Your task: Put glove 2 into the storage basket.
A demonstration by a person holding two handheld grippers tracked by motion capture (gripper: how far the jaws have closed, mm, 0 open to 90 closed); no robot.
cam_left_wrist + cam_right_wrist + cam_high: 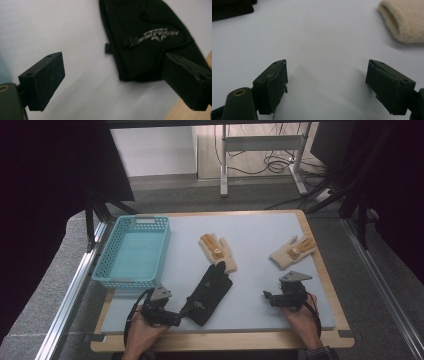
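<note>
While the high view looks down on the table [280, 270], the black glove [209, 294] lies low and centre of the frame, cuff end toward the bottom, tip touching the tan glove [218, 251] above it. The left hand-held gripper [176, 318] sits just beside the cuff at lower left; the right hand-held gripper [267, 298] waits lower right, below the second tan glove [293, 252]. A blue basket [133, 251] stands at upper left.

Over to the left gripper view: the jaws stand wide apart, nothing between them, and the black glove [150, 37] fills the upper right, its cuff edge close to the right-hand jaw. Best play, I'd say, is to slide right so both jaws straddle the cuff, then pinch low to the cloth.

Right gripper view now: the jaws are spread wide and empty over bare table, the tan cuff [403, 21] at upper right.
</note>
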